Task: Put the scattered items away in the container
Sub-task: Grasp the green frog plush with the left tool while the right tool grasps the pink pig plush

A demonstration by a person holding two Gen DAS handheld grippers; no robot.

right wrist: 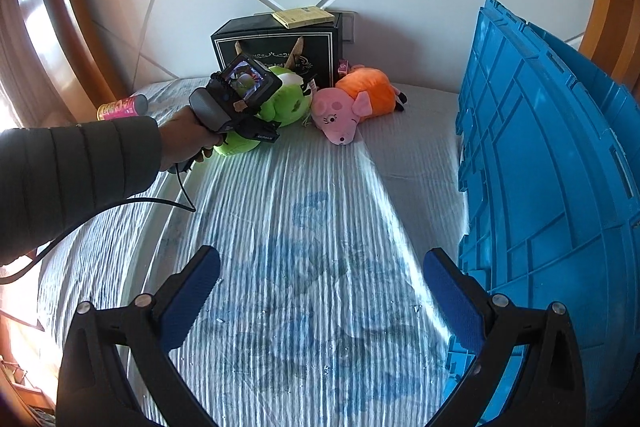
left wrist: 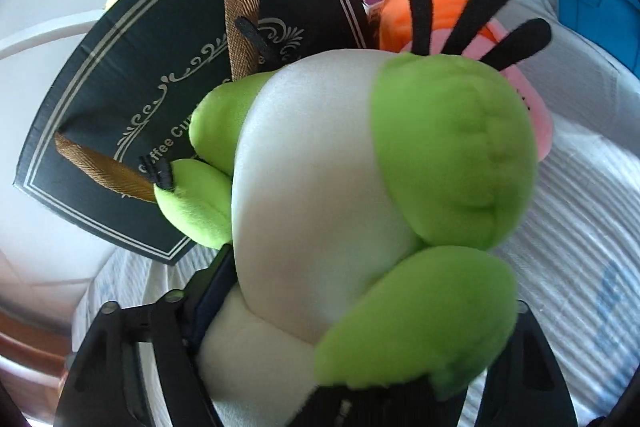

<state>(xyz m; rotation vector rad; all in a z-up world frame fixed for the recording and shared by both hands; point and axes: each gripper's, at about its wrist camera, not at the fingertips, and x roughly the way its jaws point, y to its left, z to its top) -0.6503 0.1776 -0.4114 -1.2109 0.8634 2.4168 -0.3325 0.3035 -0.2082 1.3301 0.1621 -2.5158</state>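
My left gripper is down on the green and white plush toy, which fills most of the left wrist view; its jaws are drawn in against the toy's white belly and one green limb, so I read that as a grip on it. The toy lies on the striped bed cover at the far end, just in front of the black gift box (gold ribbon handles, white scrollwork) that stands against the white wall. Just right of the green toy lies the pink pig plush in its orange body, snout toward me. A yellow booklet rests on top of the box, and a pink can sits at the far left edge of the bed. My right gripper hangs over the near part of the cover, jaws spread wide, nothing between them. The blue crate stands along the right side, close beside that gripper.
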